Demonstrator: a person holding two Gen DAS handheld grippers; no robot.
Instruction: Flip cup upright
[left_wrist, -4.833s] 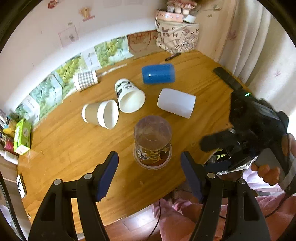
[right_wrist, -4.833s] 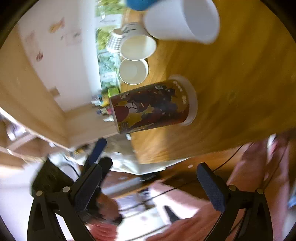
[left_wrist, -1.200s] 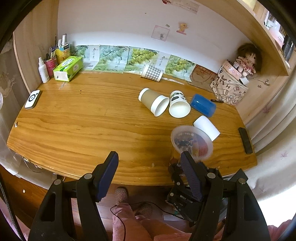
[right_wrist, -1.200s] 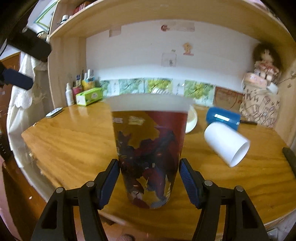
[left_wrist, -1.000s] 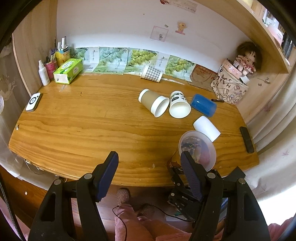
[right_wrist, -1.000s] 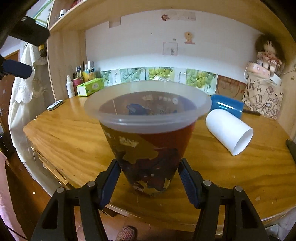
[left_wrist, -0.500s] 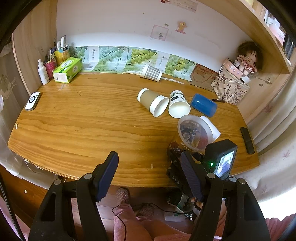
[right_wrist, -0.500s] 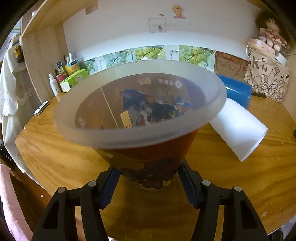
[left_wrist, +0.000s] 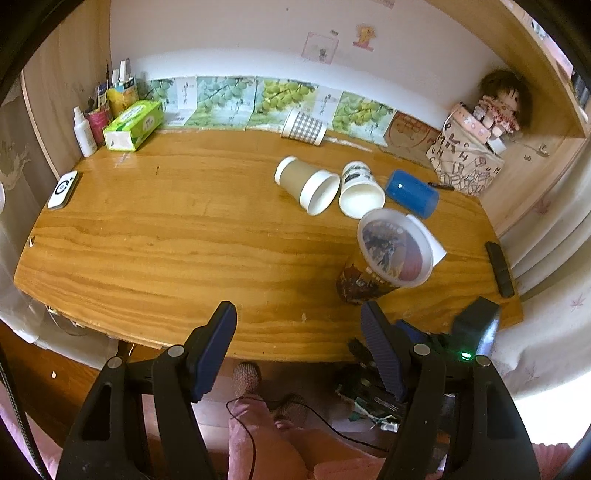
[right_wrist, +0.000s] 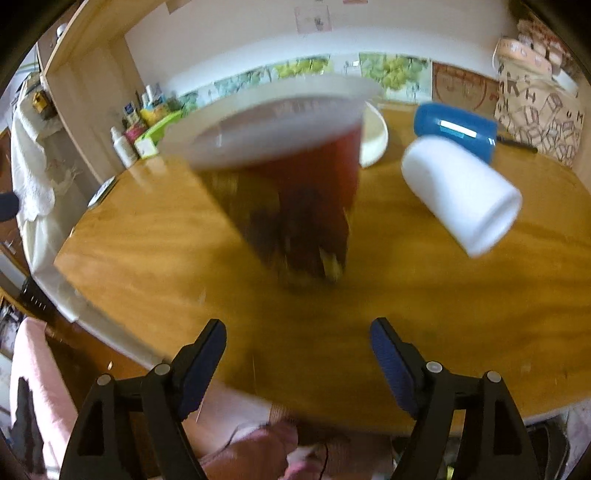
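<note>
Printed translucent plastic cup (left_wrist: 384, 264): upright, near desk's (left_wrist: 184, 236) front edge. Right gripper (right_wrist: 297, 350): jaws wide, empty. Left gripper (left_wrist: 299, 343): likewise wide, empty.

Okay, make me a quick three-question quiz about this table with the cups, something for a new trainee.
1. True or false: the printed cup stands with its mouth up.
2. The right gripper is: A) shut on the printed cup, B) open and clear of it.
3. Which cup lies beside the printed cup in the right wrist view?

Key: 1 true. 2 B. 3 the white cup, on its side on the table.
</note>
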